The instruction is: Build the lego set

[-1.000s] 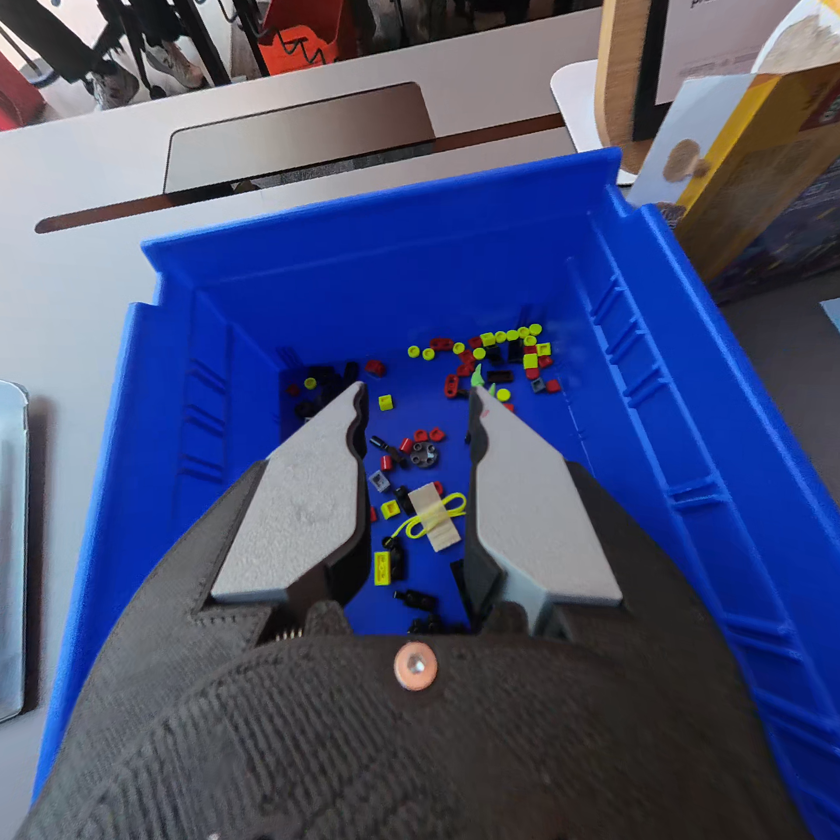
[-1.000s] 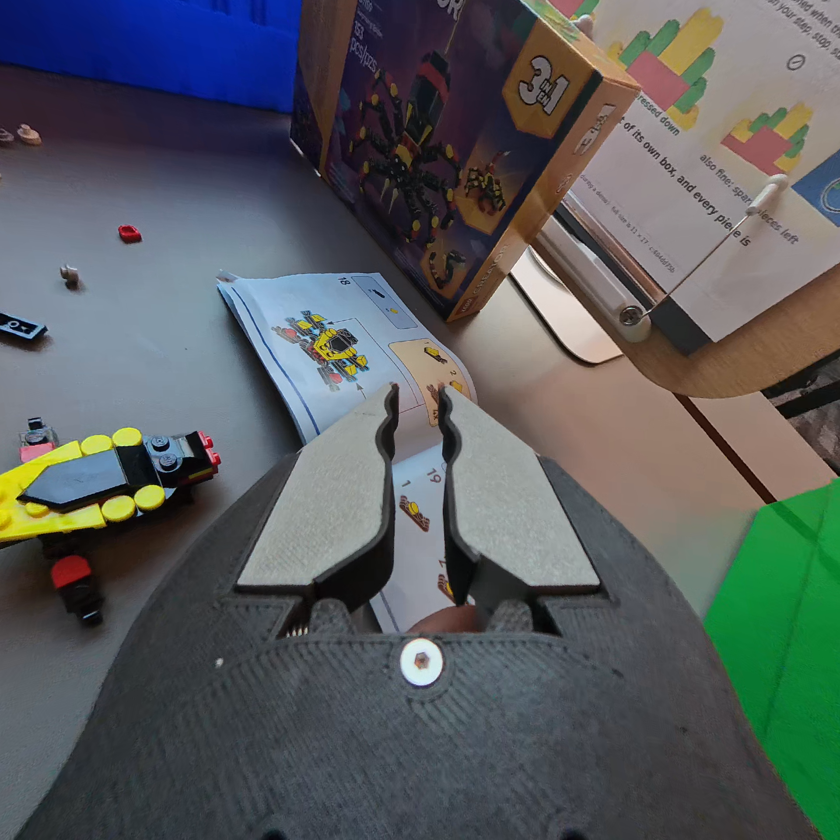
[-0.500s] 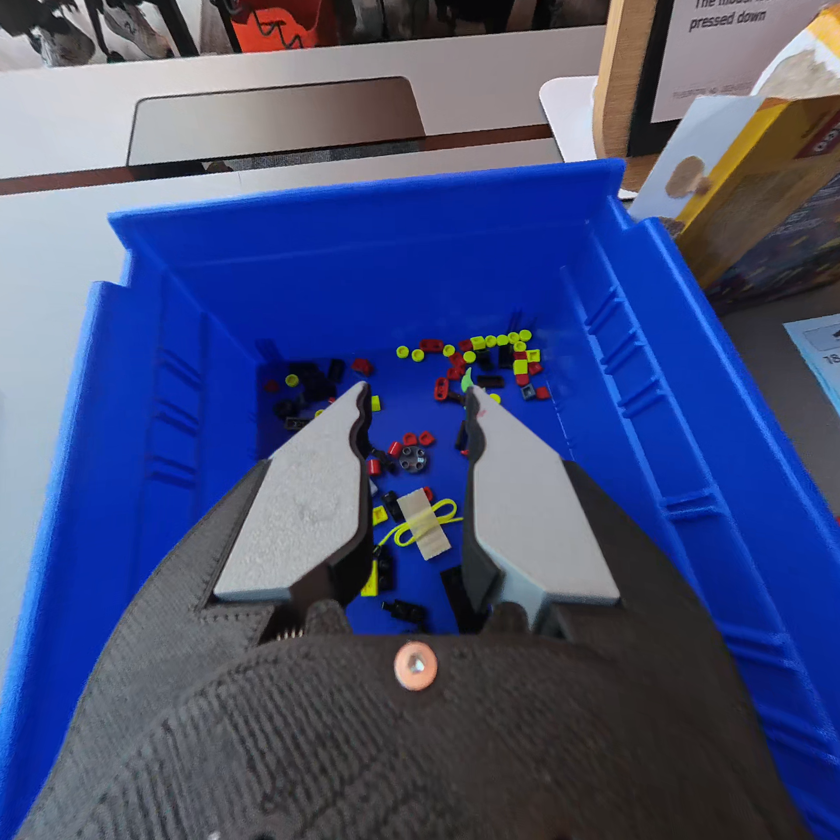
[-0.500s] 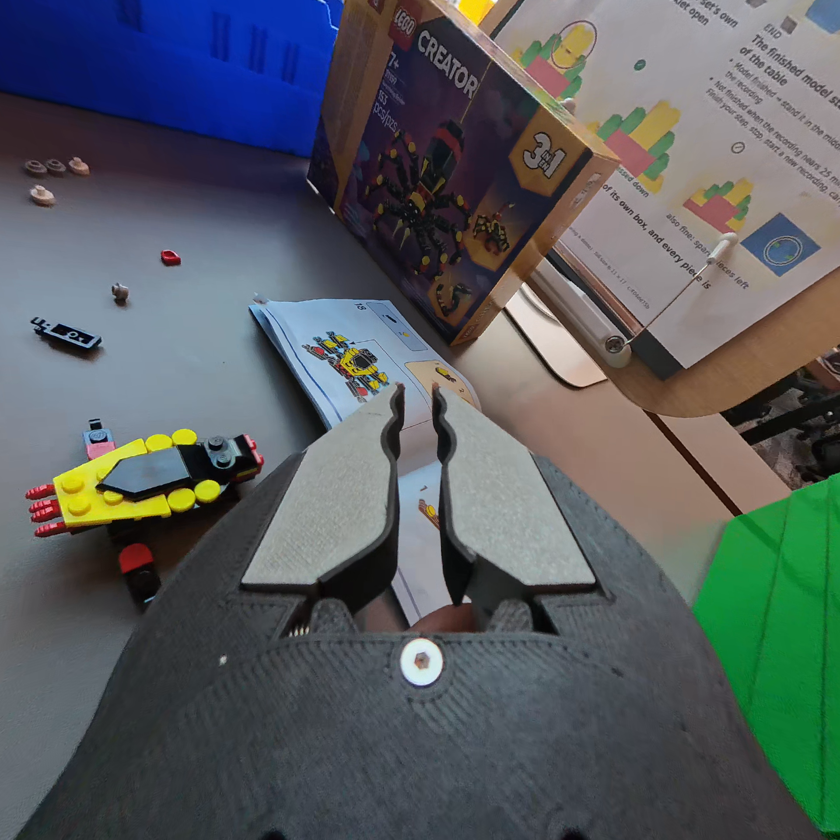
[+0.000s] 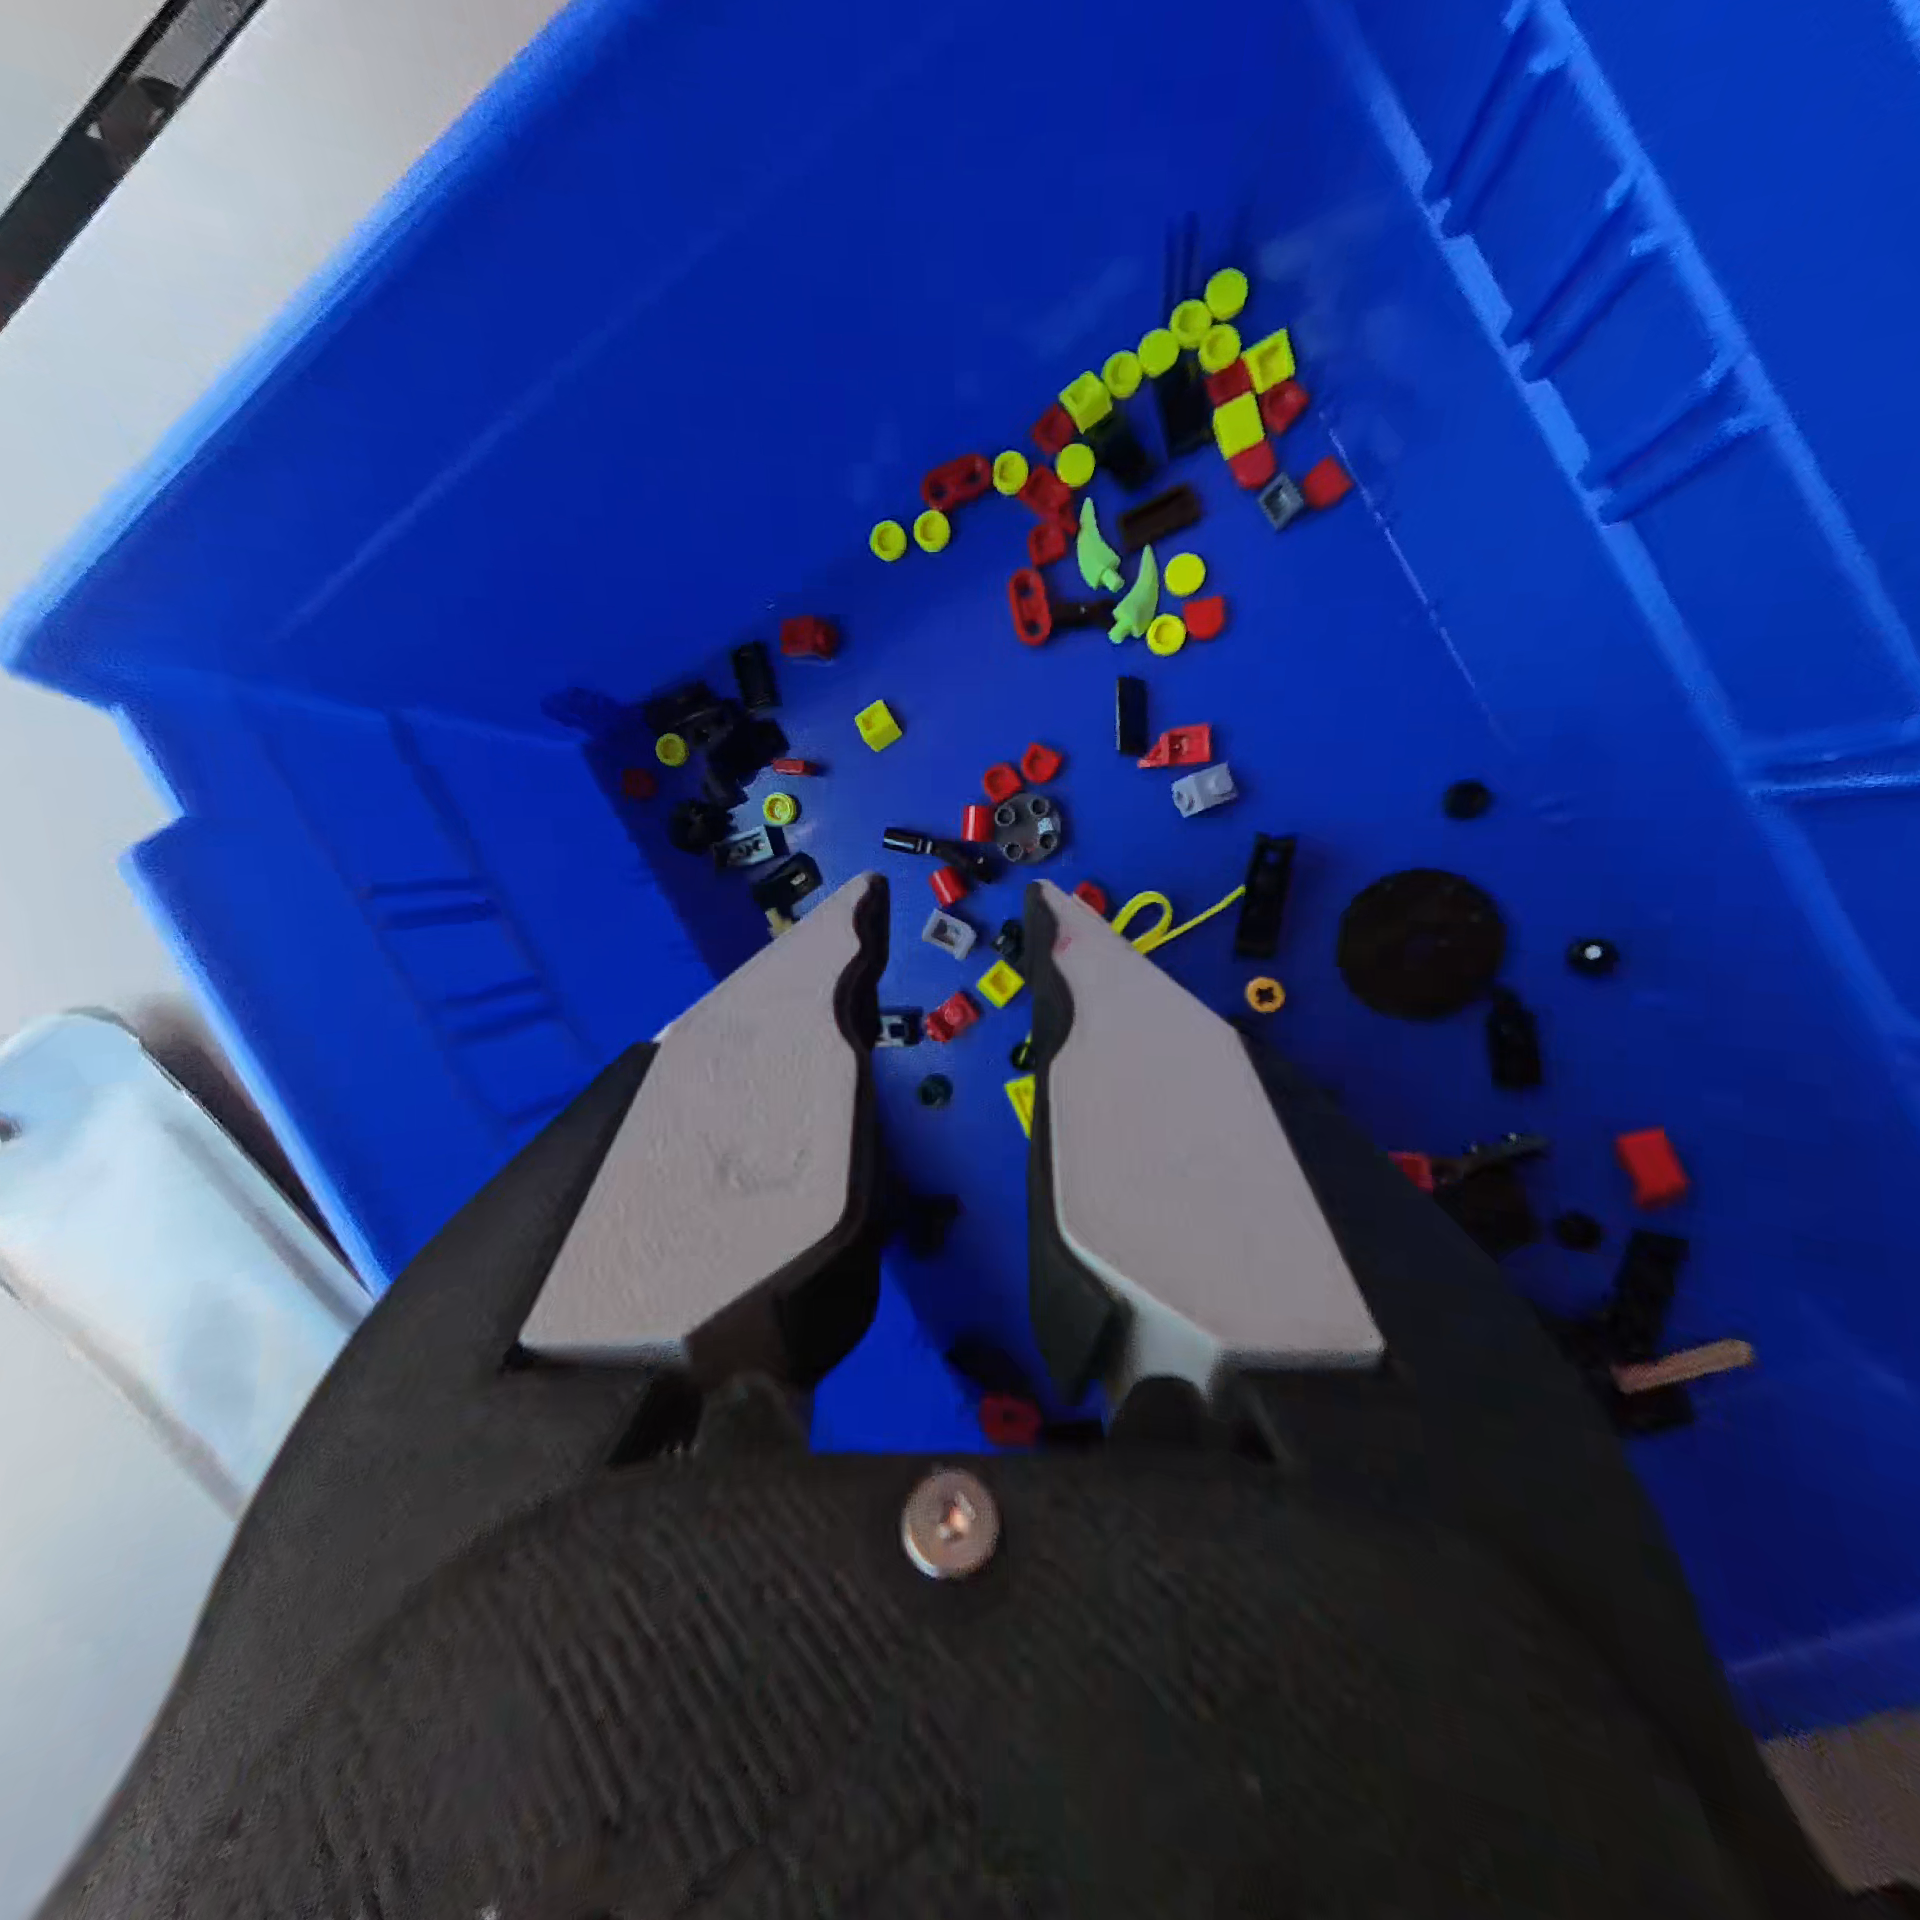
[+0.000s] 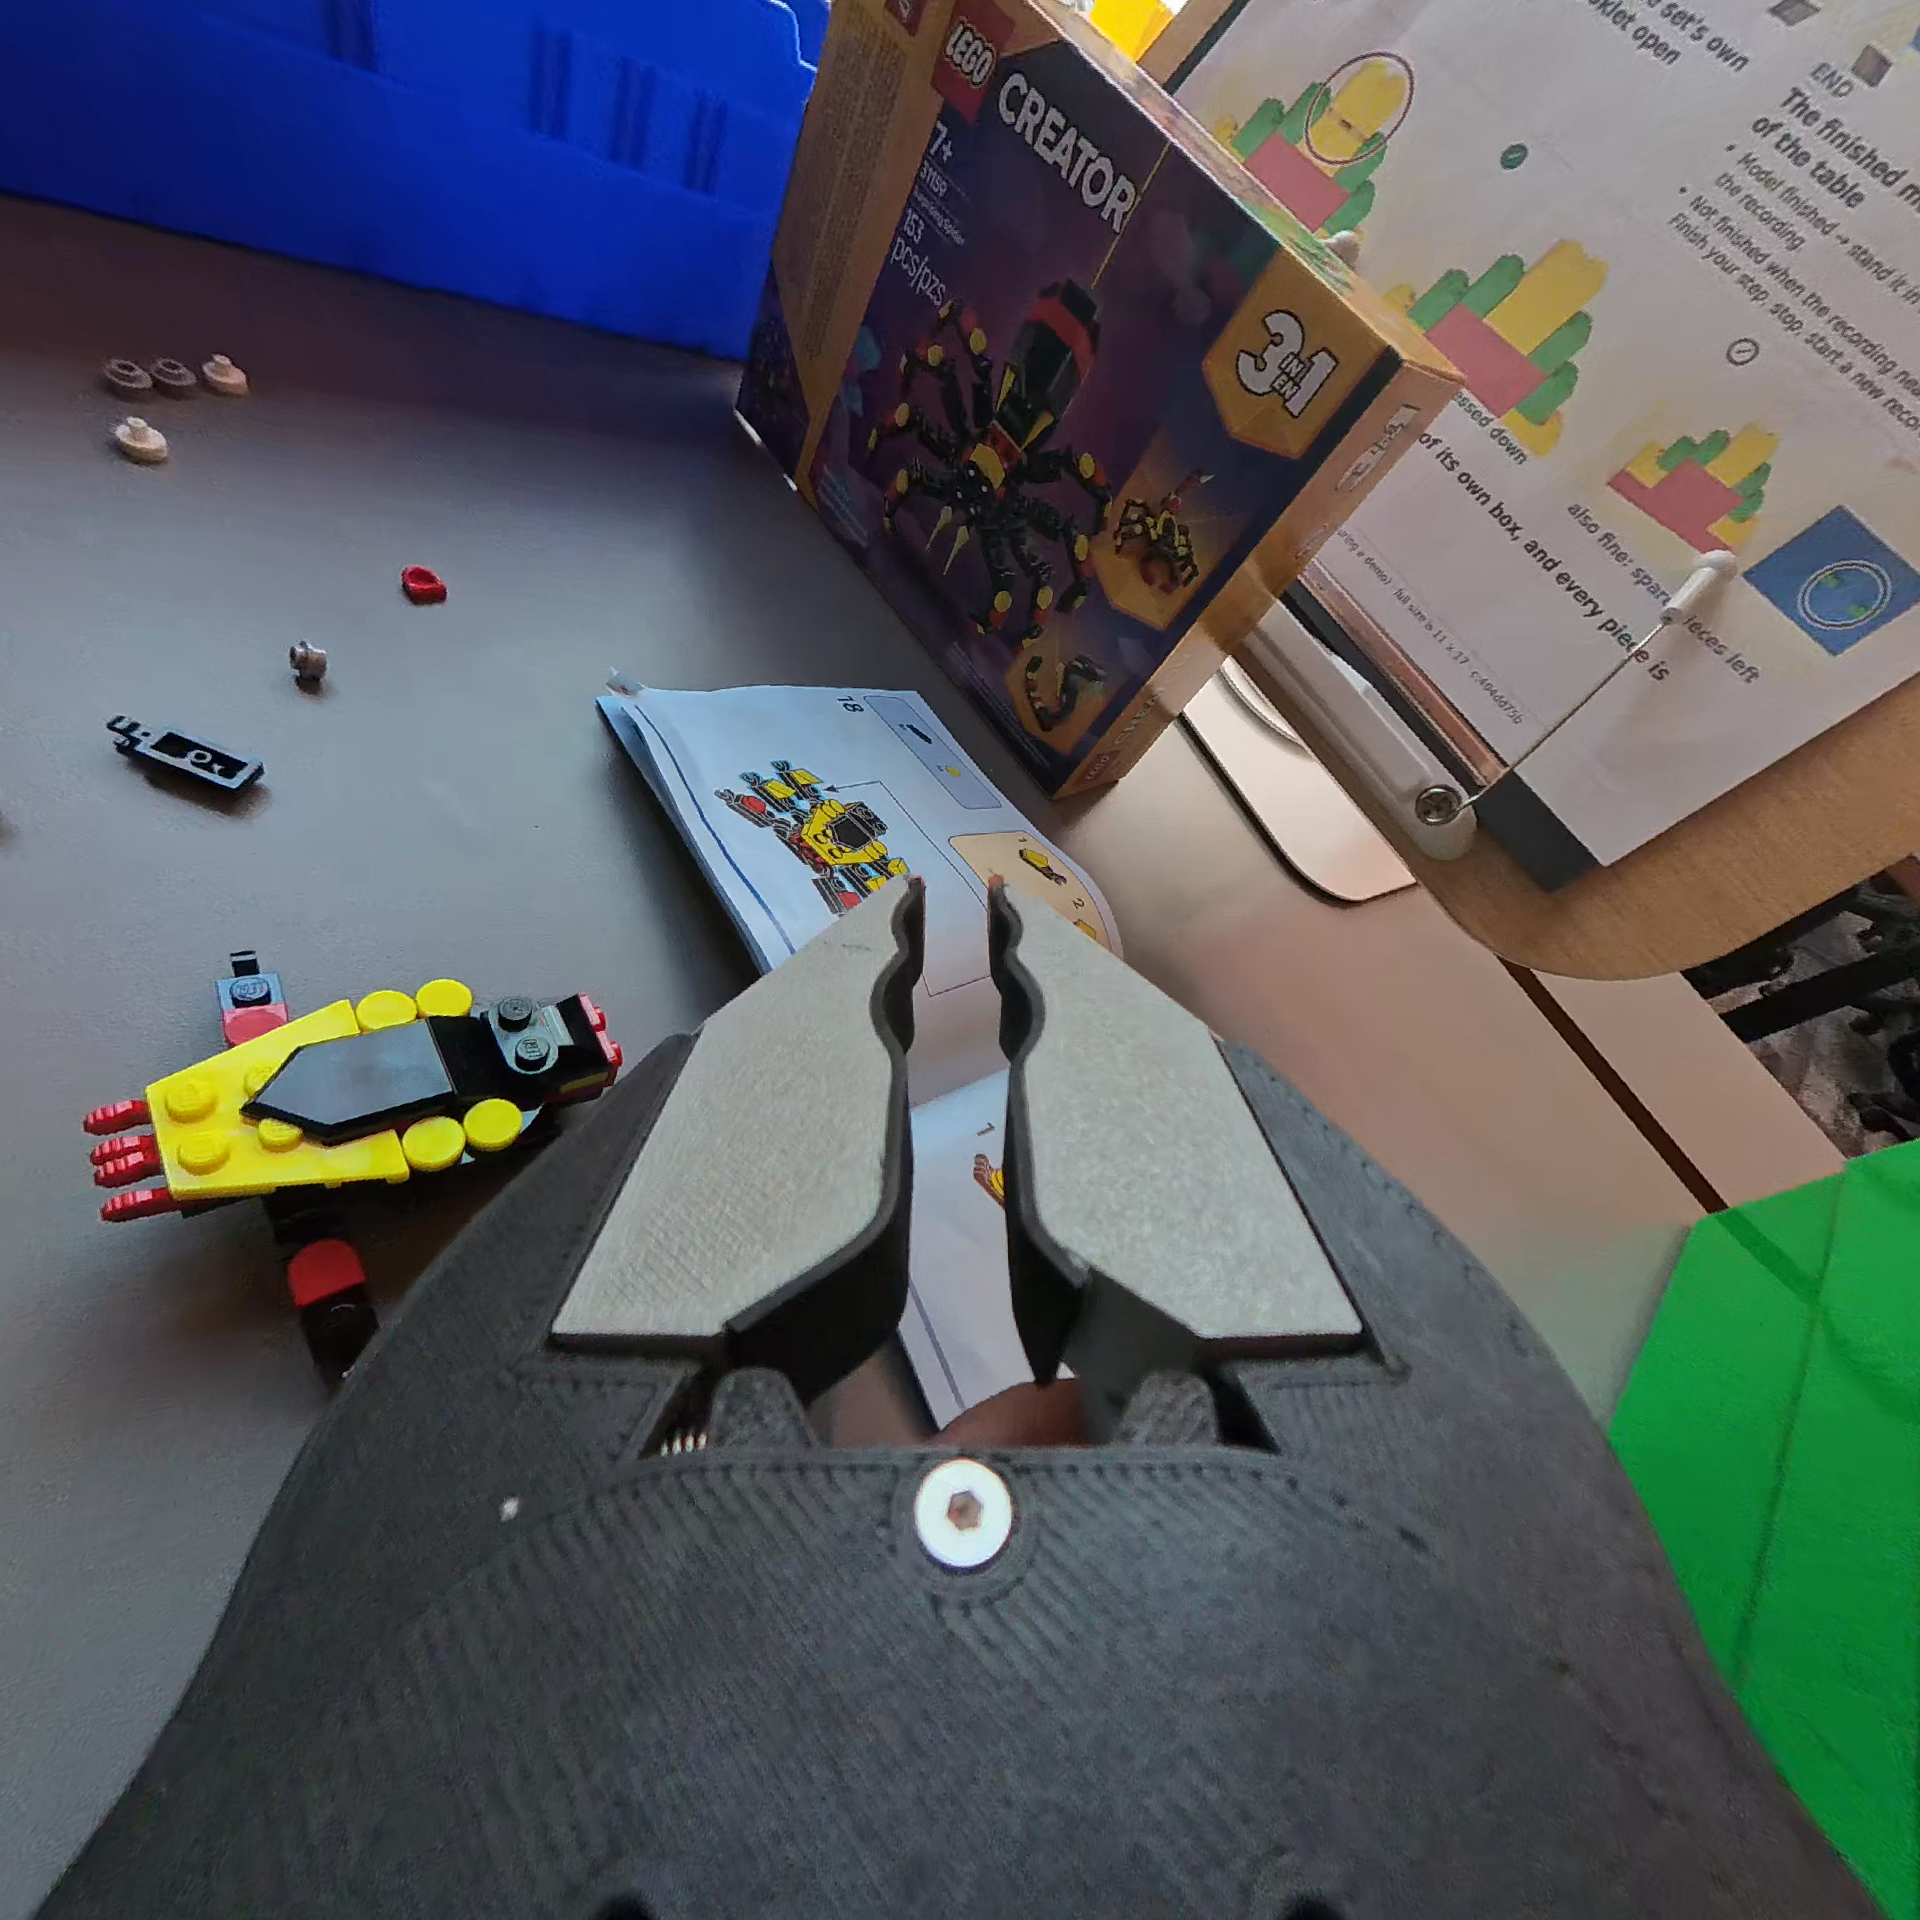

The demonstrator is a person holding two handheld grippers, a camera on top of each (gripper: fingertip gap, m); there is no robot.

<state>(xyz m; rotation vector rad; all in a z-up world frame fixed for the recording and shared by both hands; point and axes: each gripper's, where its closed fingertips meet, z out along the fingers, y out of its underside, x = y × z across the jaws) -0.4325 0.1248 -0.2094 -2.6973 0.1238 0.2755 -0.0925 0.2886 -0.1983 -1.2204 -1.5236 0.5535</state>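
My left gripper (image 5: 954, 896) is open and empty, inside the blue bin (image 5: 540, 343), just above its floor. Loose small Lego pieces lie there: yellow round tiles (image 5: 1155, 351), red pieces (image 5: 956, 1016), a grey round plate (image 5: 1027, 827), a small grey brick (image 5: 948, 933), a black dish (image 5: 1419, 943). My right gripper (image 6: 954, 891) is slightly open and empty, above the open instruction booklet (image 6: 831, 821). The partly built yellow, black and red model (image 6: 343, 1091) lies on the dark table to its left.
The Lego set box (image 6: 1081, 416) stands behind the booklet. A printed sheet on a wooden stand (image 6: 1621, 343) is at the right. Loose parts lie on the table: a black plate (image 6: 187, 752), a red piece (image 6: 423, 584), tan studs (image 6: 171, 376). A green sheet (image 6: 1787, 1455) is at the lower right. About 40 cm separates my left fingertips from my right. The right gripper is farther from the small grey brick (image 5: 948, 933), some 40 cm, than the left, some 4 cm.
My left gripper has dropped deeper into the bin and rolled, closer to the pieces. My right gripper has pulled back a little and its jaws have parted slightly.
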